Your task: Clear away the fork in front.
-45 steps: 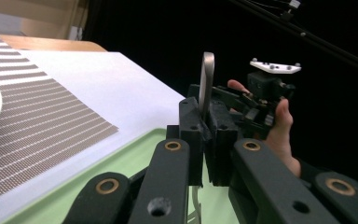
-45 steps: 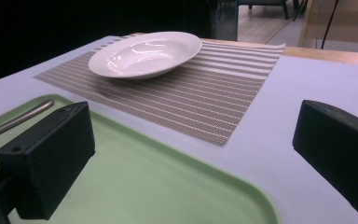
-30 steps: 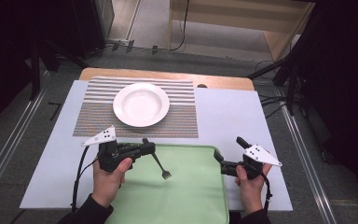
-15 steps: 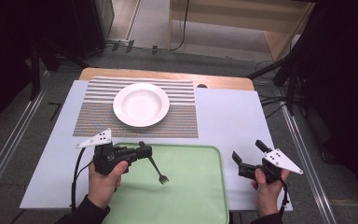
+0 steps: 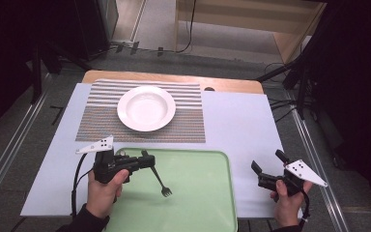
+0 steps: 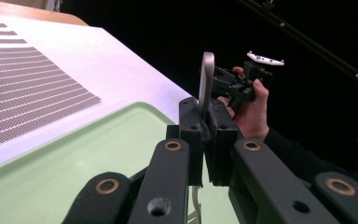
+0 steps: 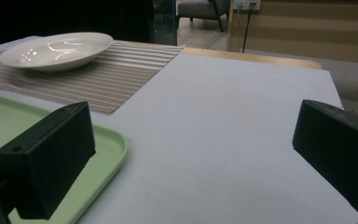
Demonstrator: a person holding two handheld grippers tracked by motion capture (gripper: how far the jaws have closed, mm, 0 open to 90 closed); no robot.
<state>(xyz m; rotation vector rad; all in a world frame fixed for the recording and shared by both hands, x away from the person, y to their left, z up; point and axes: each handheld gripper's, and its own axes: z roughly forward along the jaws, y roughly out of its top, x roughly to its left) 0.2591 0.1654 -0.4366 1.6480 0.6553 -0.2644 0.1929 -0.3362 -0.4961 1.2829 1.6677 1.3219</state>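
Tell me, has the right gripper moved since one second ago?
Yes. The right gripper has moved rightward, away from the green tray; it was at the tray's right edge before and now is over the white table cover, jaws open.

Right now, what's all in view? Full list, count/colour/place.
fork: 1, dark metal, held by its handle in the left gripper, tines down over the tray
tray: 1, light green, near edge of the table, between the two hands
plate: 1, white, deep, on the placemat
placemat: 1, grey and white striped, far half of the sheet
sheet: 1, pale blue-white, covers most of the table
table: 1, wood, edge shows beyond the sheet
left gripper: 1, black, shut on the fork, over the tray's left part
right gripper: 1, black, jaws wide open and holding nothing, right of the tray
hands: 2, one on each gripper, at the near edge
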